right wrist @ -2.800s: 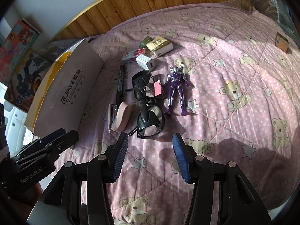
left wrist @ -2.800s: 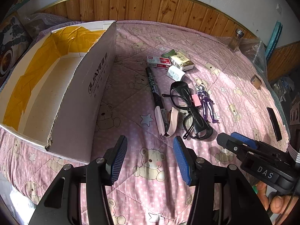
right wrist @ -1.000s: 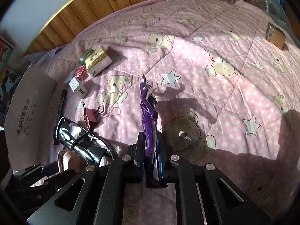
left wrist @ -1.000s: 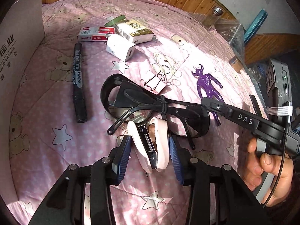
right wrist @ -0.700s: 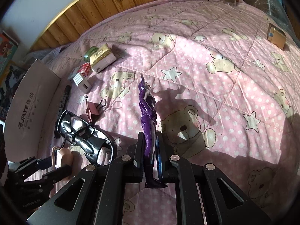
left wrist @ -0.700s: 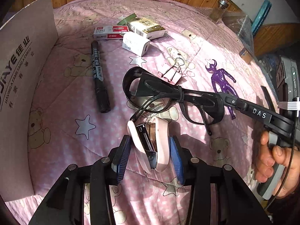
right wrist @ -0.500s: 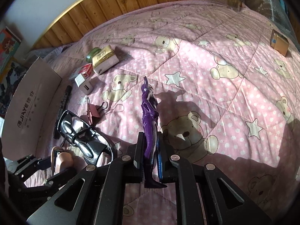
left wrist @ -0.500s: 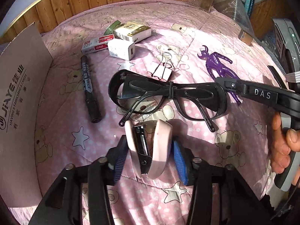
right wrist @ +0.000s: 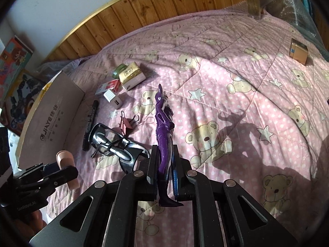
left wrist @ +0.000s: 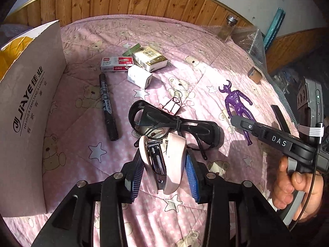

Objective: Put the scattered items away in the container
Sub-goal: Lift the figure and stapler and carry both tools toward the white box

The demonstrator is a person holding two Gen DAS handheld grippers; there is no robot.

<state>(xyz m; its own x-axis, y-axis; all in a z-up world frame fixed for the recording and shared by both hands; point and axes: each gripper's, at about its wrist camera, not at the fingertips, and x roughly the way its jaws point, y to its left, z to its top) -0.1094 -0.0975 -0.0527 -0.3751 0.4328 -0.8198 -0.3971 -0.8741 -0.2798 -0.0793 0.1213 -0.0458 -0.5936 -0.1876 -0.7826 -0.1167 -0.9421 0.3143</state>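
Both lifted since earlier: left gripper (left wrist: 164,169) pinches stapler (left wrist: 164,160), right gripper (right wrist: 165,174) clamps figure (right wrist: 164,135), ready for box (left wrist: 30,103).

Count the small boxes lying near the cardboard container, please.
3: the staples box, the gold-and-white box right of it, and the white cube box just in front of them. Another brown box lies far off.
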